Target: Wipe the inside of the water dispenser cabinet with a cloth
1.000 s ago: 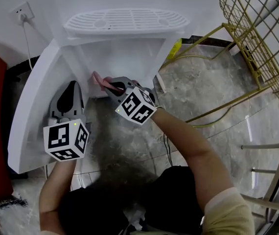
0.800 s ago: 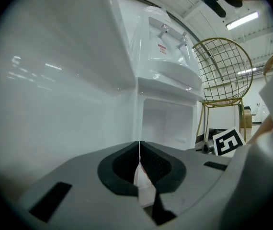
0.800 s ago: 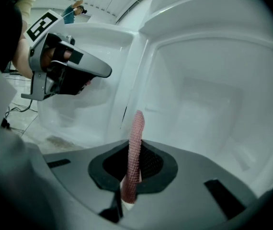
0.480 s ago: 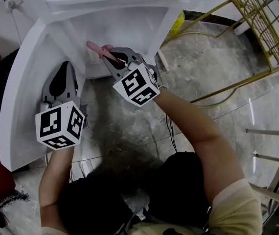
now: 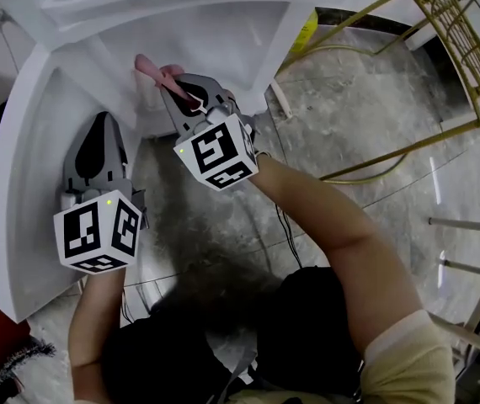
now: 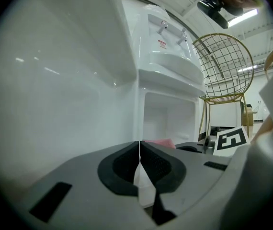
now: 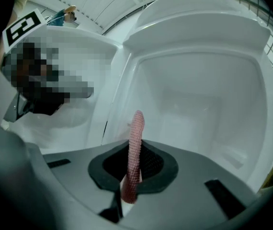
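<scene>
Head view: right forearm stretched forward, right tongs (image 5: 175, 85) at the mouth of the open water dispenser cabinet (image 5: 223, 36). Pink cloth (image 5: 149, 67) sticks out by the cabinet's left wall. Left tongs (image 5: 101, 121) sit low beside the door (image 5: 17, 175).
Left gripper view: jaws together, nothing between.
Right gripper view: jaws clamped on the cloth (image 7: 136, 128), edge-on and upright, facing into the cabinet.

cloth (image 7: 135, 143) pink, knobbly | cabinet (image 5: 223, 40) white | chair (image 6: 220, 66) gold wire | floor (image 5: 366, 99) grey marbled

The left gripper (image 5: 100, 121) is held at the near left, its jaws pressed together on nothing. The right gripper (image 5: 173, 87) reaches farther ahead on an outstretched forearm (image 5: 324, 225), its jaws pinching a pink cloth (image 5: 147, 66).
</scene>
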